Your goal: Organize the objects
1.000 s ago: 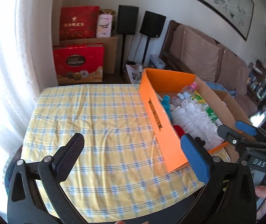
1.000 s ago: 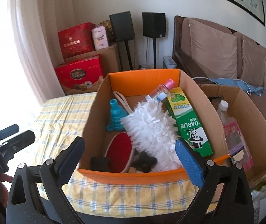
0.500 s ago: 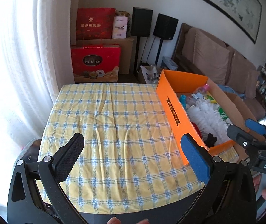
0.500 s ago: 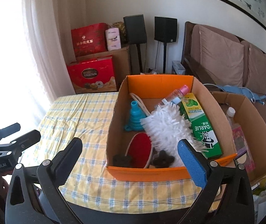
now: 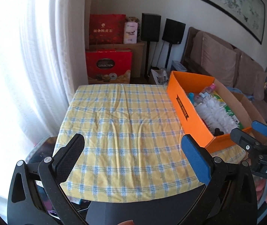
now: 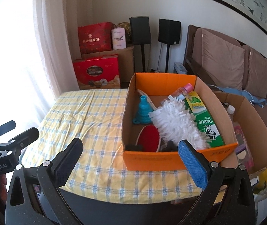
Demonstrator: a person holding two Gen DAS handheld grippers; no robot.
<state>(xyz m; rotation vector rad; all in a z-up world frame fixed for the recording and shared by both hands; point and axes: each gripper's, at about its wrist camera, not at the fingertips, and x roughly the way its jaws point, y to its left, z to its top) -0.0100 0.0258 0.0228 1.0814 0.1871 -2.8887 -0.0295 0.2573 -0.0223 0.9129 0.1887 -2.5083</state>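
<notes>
Both my grippers hang back off the near edge of the table, spread wide w/ nothing between the pads. My left gripper looks over bare checked cloth; ahead of its fingers there's only fabric, no loose item that I can see. The orange box sits past my right gripper, its near wall just beyond the blue pad and a bit toward the black one.

Inside the box, from my right fingers outward: a red paddle and some dark bits against the near wall, a white bristly brush lying diagonally over the middle, a blue funnel on the black-pad side, a green Darlie carton along the blue-pad wall, and a pink-capped bottle at the far end. A brown carton stands beyond the blue-pad side, off the table, w/ another bottle in it.

So everything's in the box and the cloth is bare: fits items all packed away, or items about to be taken out and laid on the cloth. Can't tell which.

If I do go in w/ the right: come from above, keep fingers wide til they straddle one item only. The brush lies on top, so it's prob. the freest grab; bristles are soft, so pinch the core or handle, not the fluff. Mind the box walls; the near wall is close to my pads.
</notes>
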